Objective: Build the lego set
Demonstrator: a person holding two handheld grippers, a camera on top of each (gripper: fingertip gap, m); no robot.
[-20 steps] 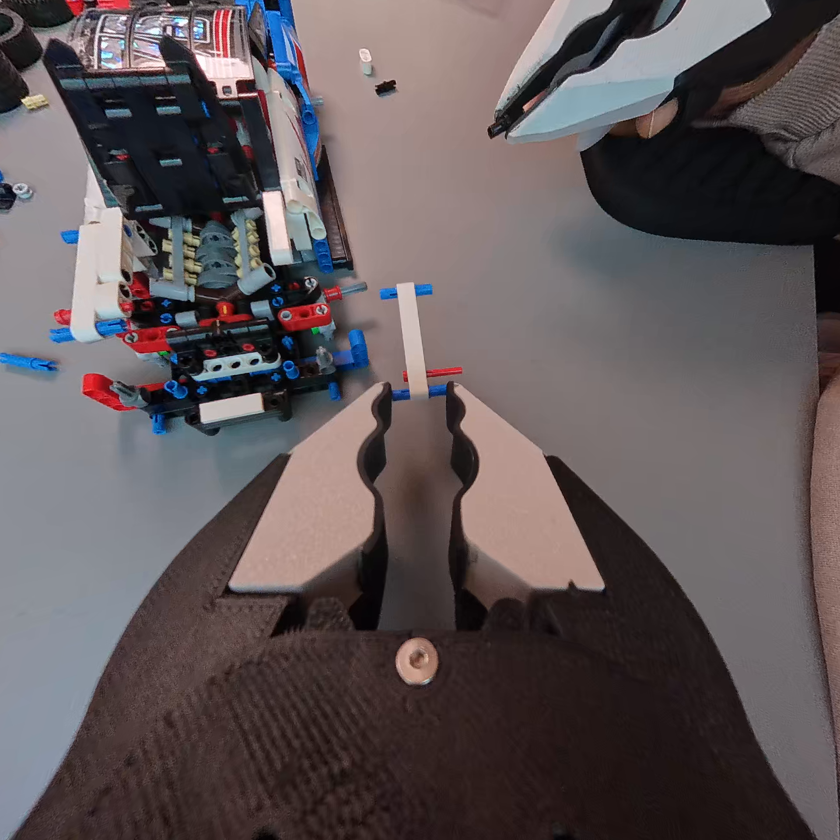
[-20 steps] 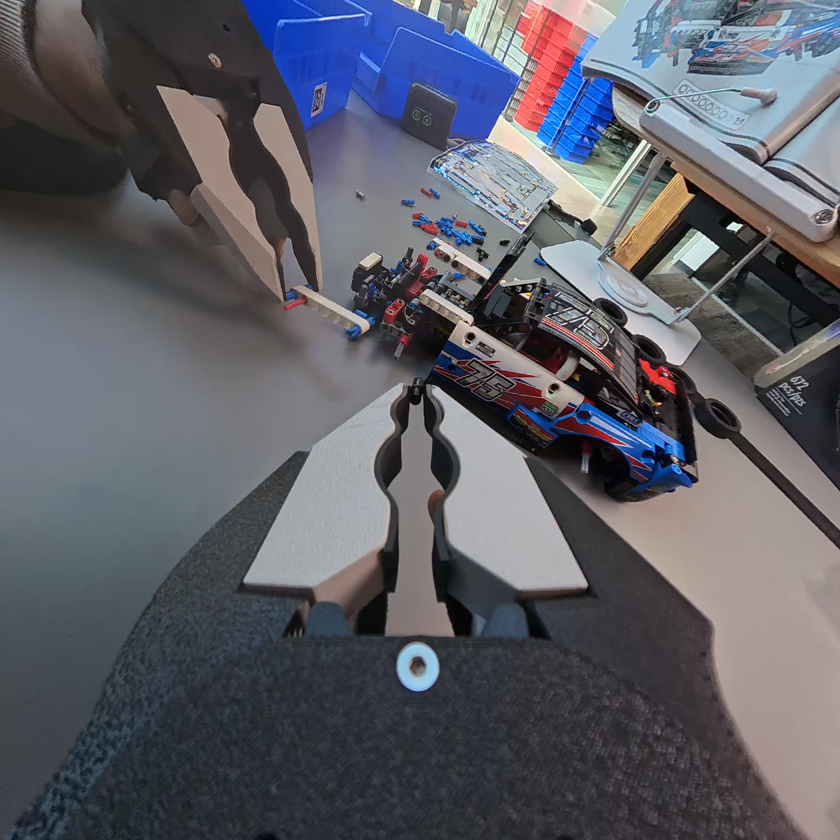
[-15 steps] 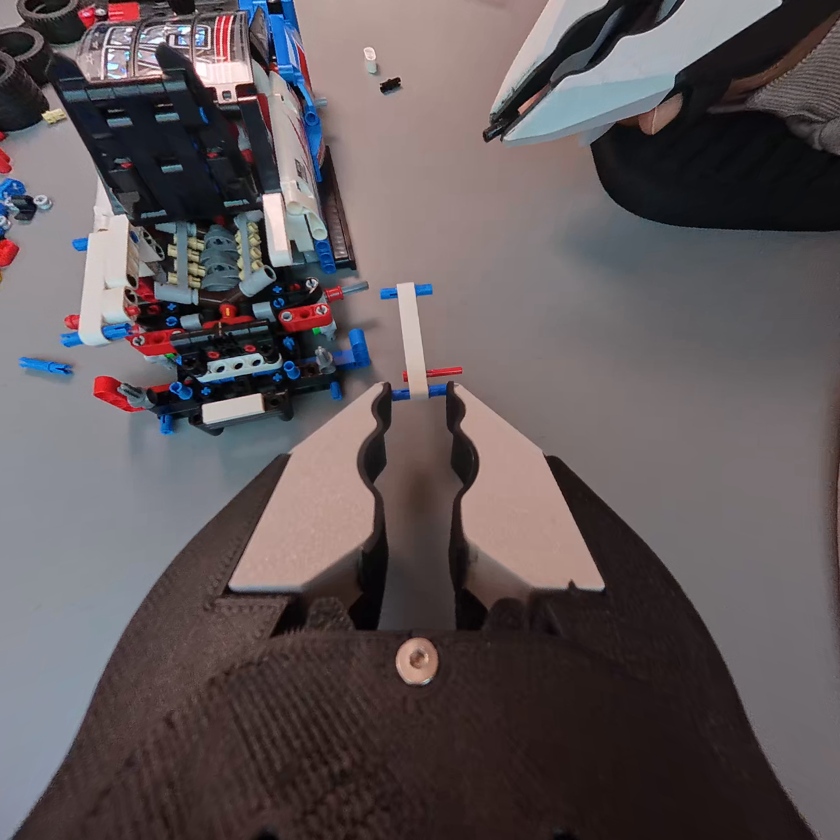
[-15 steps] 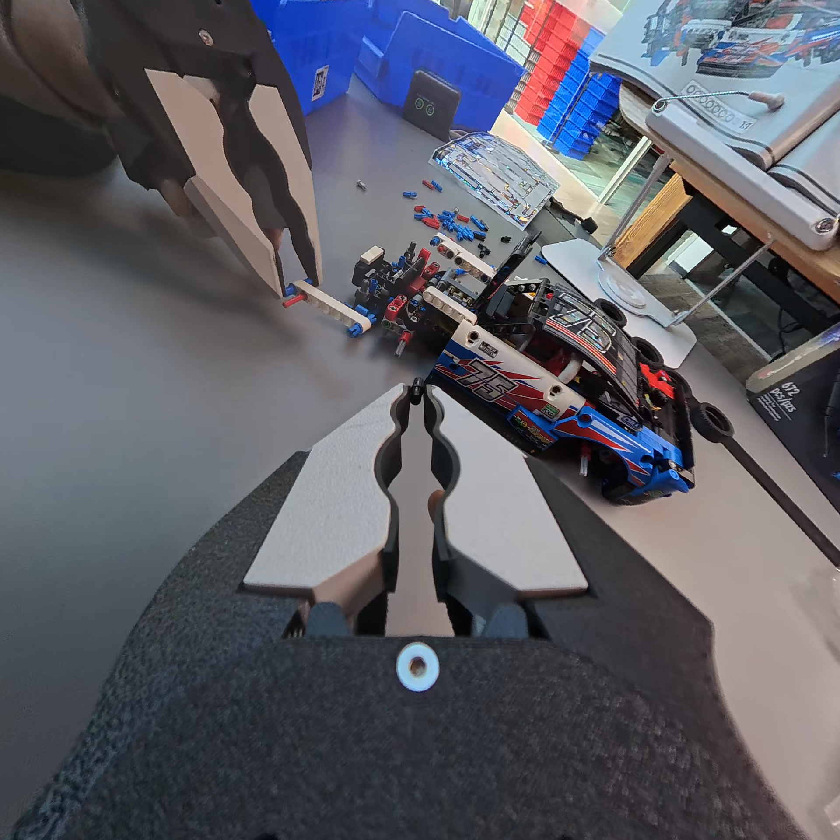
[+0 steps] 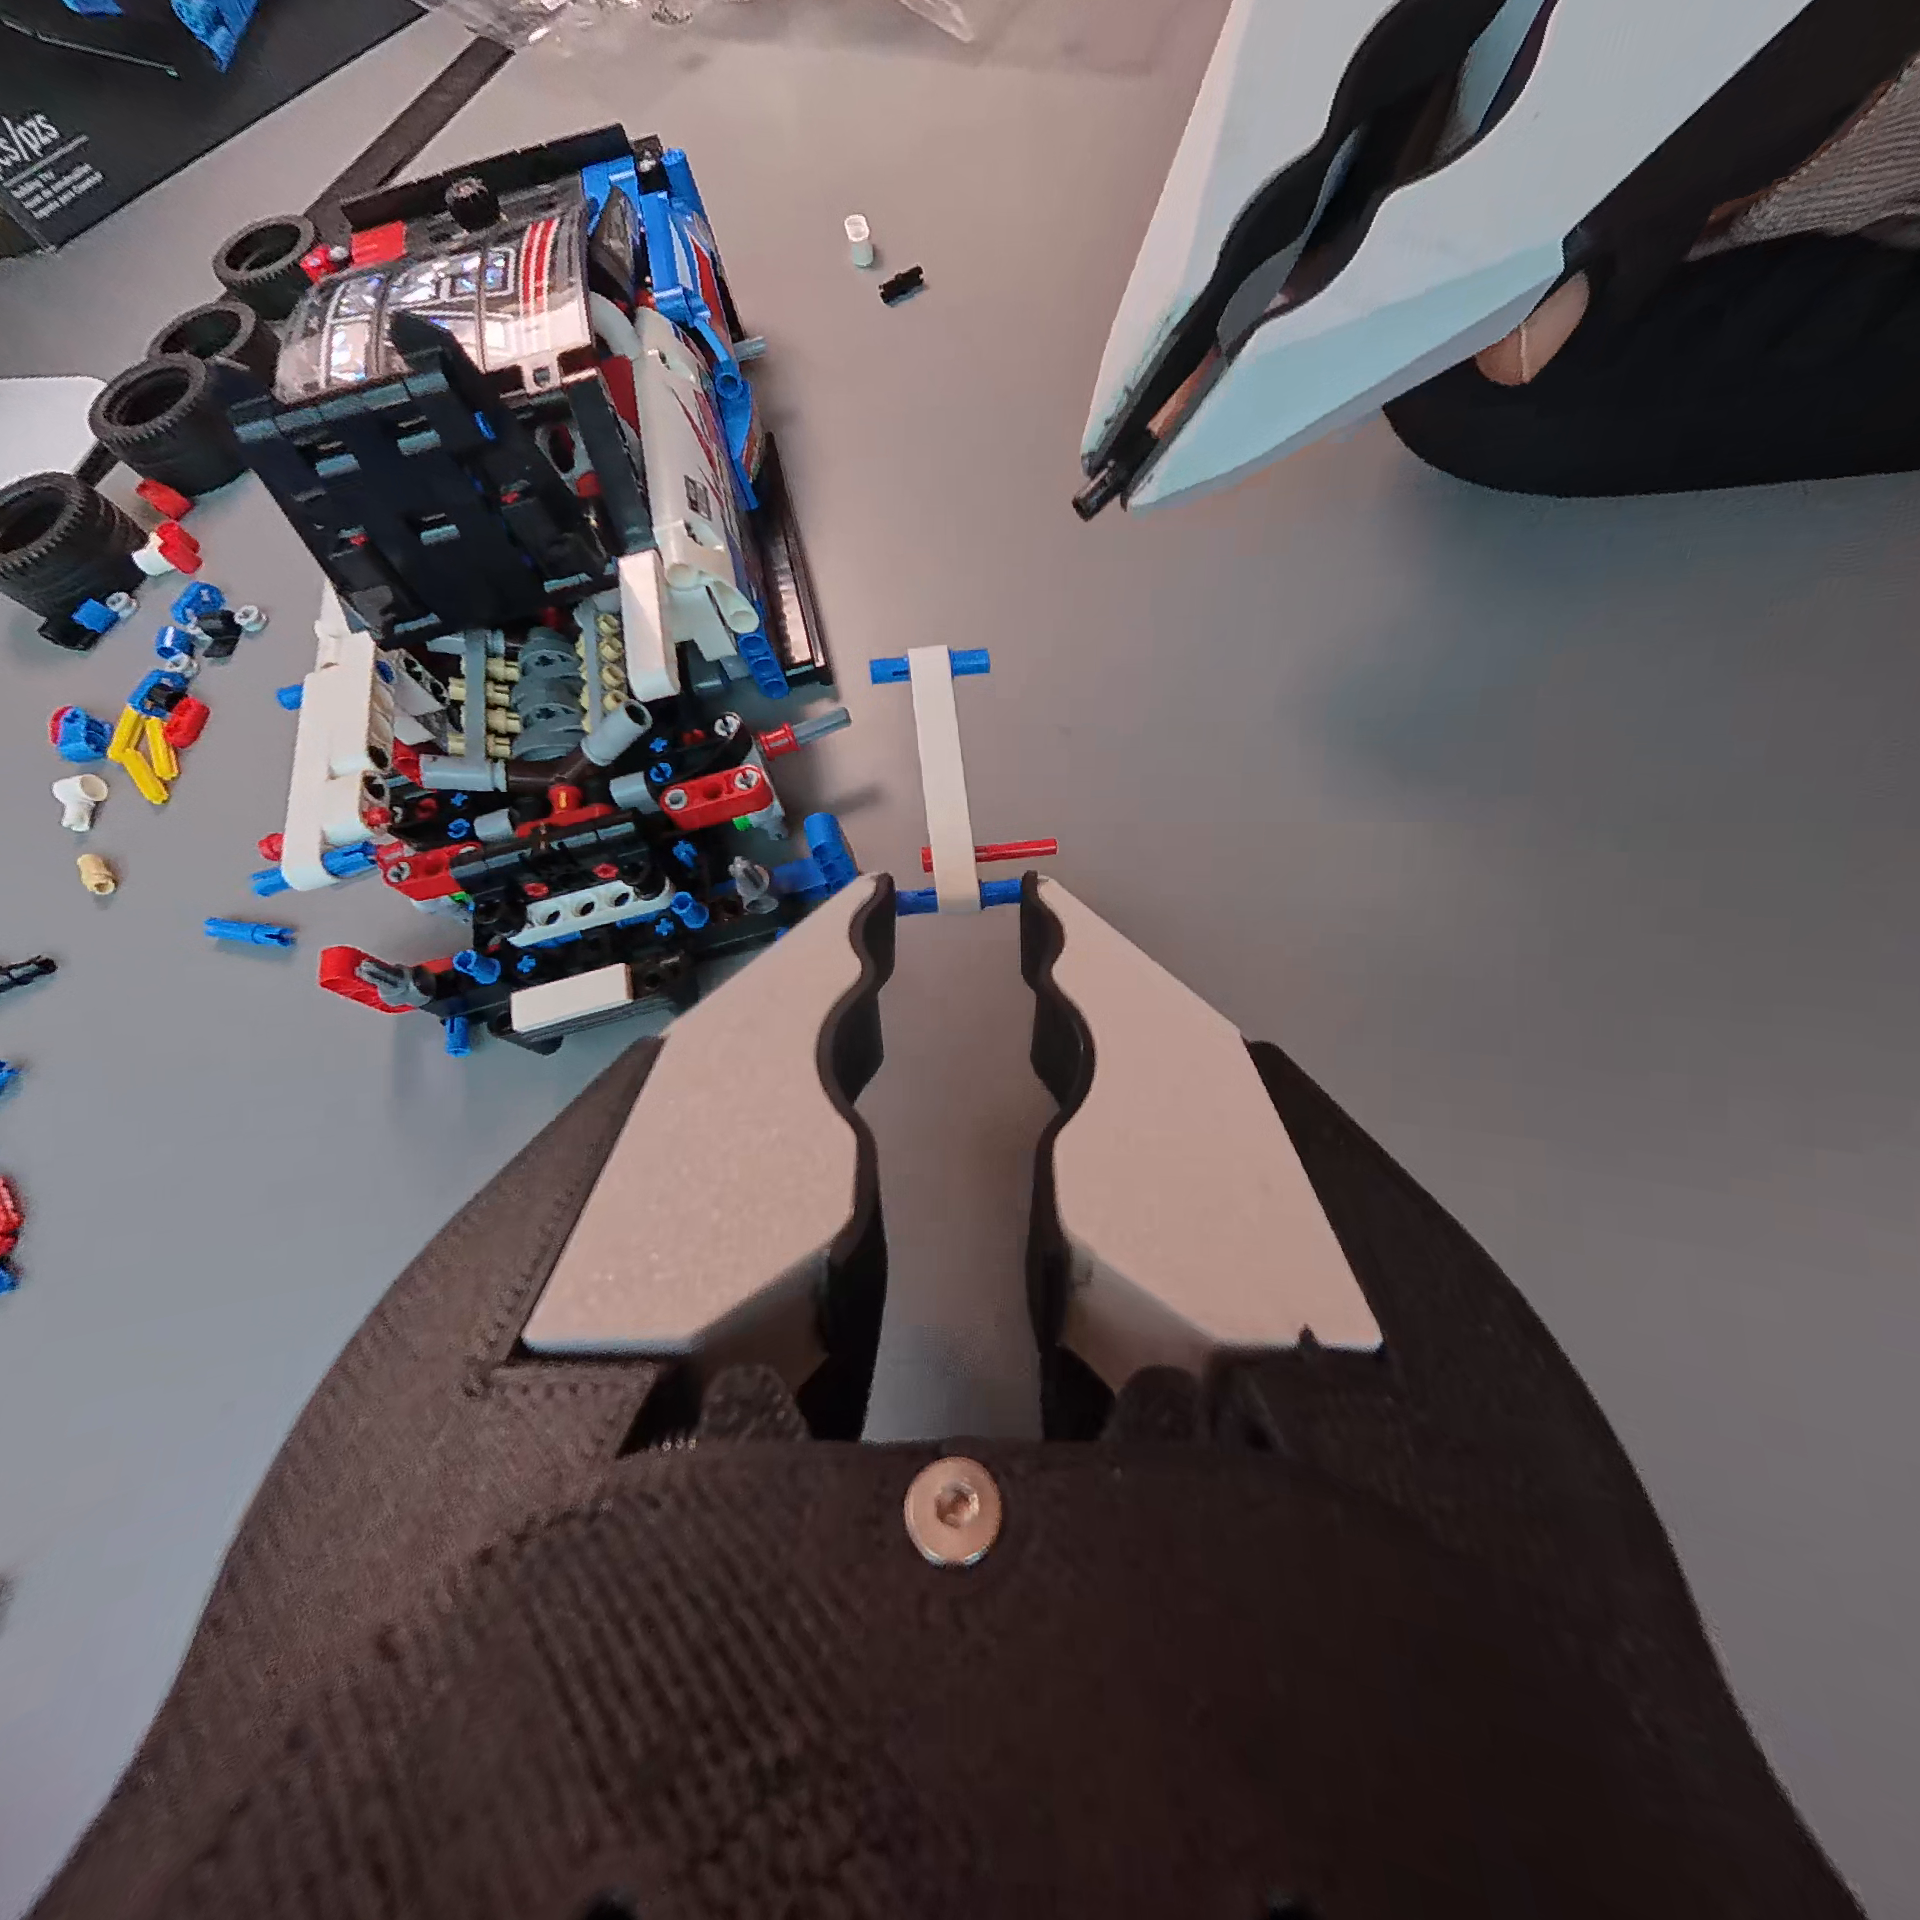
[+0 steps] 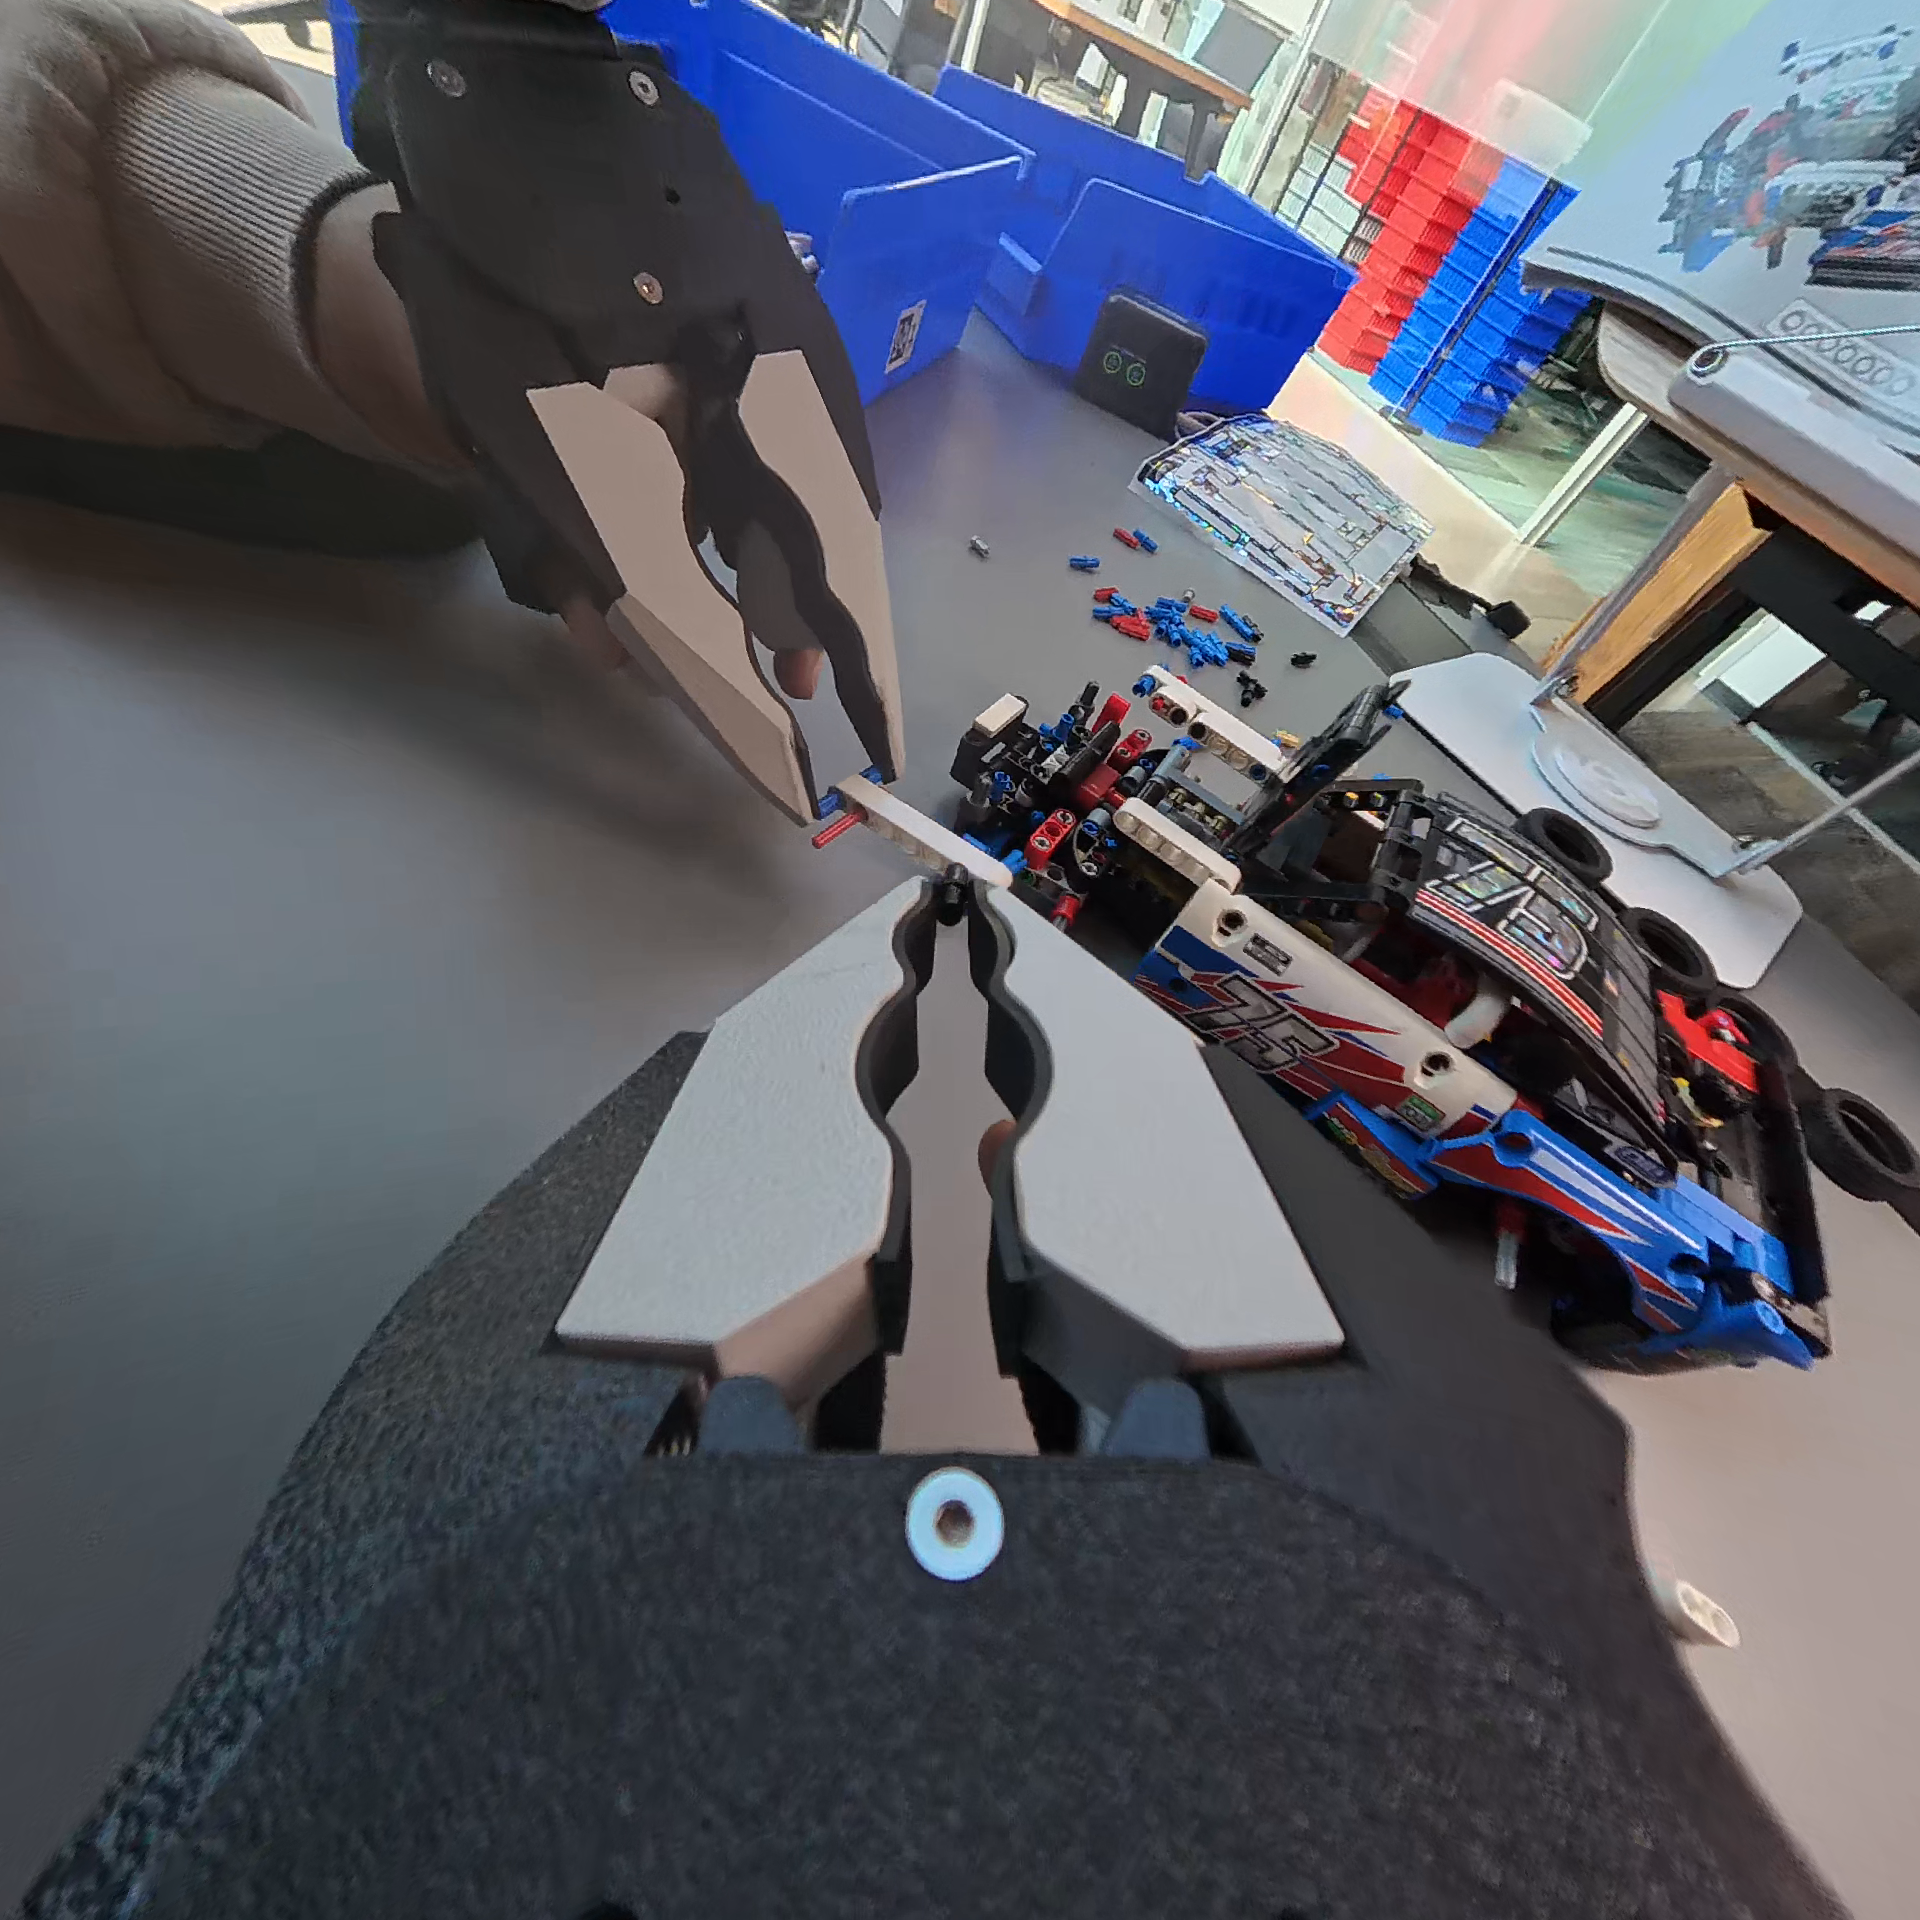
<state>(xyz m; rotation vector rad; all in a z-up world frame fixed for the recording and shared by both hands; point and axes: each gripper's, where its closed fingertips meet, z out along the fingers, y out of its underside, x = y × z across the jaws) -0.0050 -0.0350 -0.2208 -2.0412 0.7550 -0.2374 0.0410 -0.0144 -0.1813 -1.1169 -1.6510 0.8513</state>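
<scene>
My left gripper (image 5: 956,891) is shut on the near end of a white beam (image 5: 943,769), its tips pressing the blue pin through that end. The beam has another blue pin at its far end and a red axle near my tips. It is held low over the grey table, just right of the partly built blue, white and red race car (image 5: 499,520). My right gripper (image 6: 948,902) is shut on a small black pin (image 6: 951,891), close beside the beam (image 6: 914,831). My left gripper (image 6: 847,795) also shows in the right wrist view, and my right gripper (image 5: 1107,488) in the left wrist view.
Black tyres (image 5: 156,416) and loose small pieces (image 5: 145,727) lie left of the car. A white piece (image 5: 857,239) and a black pin (image 5: 902,286) lie beyond it. Blue bins (image 6: 935,208), a sticker sheet (image 6: 1288,520) and a white stand base (image 6: 1621,790) stand farther back.
My right gripper has moved in toward the white beam with the black pin. My left gripper still holds the beam, and its view now takes in more of the far table.
</scene>
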